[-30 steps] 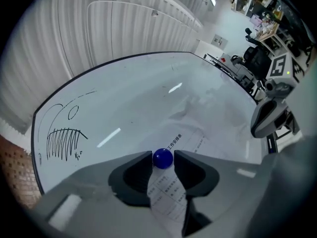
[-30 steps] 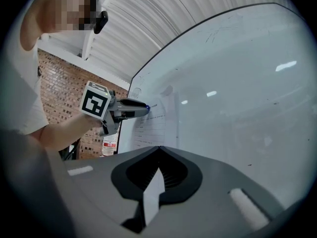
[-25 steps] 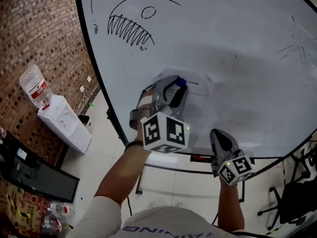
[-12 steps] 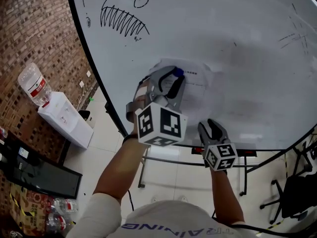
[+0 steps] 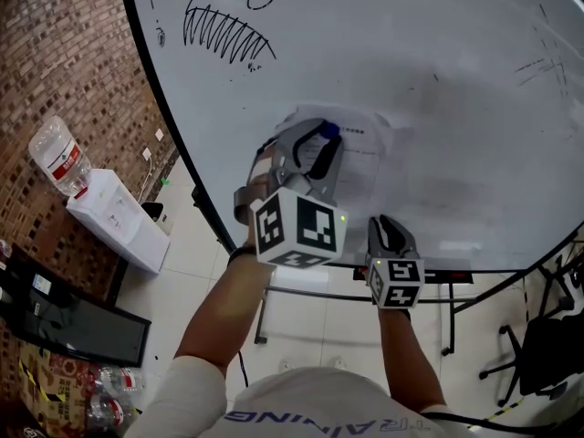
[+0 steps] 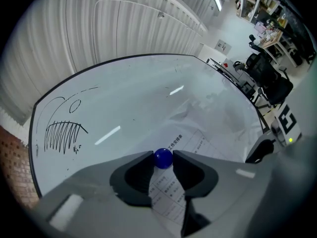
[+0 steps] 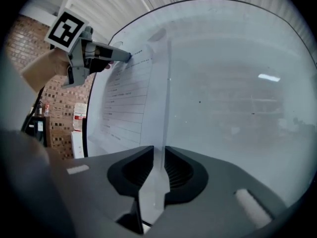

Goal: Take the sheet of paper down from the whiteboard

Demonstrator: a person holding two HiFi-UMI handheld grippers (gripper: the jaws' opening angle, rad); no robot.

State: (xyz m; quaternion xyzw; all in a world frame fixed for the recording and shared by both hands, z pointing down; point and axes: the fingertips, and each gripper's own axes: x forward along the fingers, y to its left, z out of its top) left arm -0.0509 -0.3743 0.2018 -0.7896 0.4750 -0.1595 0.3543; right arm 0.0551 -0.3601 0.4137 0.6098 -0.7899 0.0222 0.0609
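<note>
A printed sheet of paper (image 5: 365, 167) hangs on the whiteboard (image 5: 429, 53), held at its top by a blue ball magnet (image 5: 330, 130). My left gripper (image 5: 324, 137) is shut on that magnet (image 6: 163, 157), both tips touching it, with the sheet (image 6: 174, 195) running down below. My right gripper (image 5: 388, 224) is at the sheet's lower edge. In the right gripper view the paper (image 7: 130, 95) curls off the board and its edge stands between the jaws of the right gripper (image 7: 159, 155). They have just been closing and still show a gap.
A black sketch (image 5: 228, 30) is drawn on the board's upper left. A water dispenser (image 5: 114, 231) with a bottle (image 5: 57, 158) stands by the brick wall on the left. Below the board are its stand and tray (image 5: 456, 270). An office chair (image 5: 547, 354) stands at the right.
My right gripper has come down and left to the sheet's lower edge, and the paper now stands between its jaws. The left gripper has stayed on the magnet.
</note>
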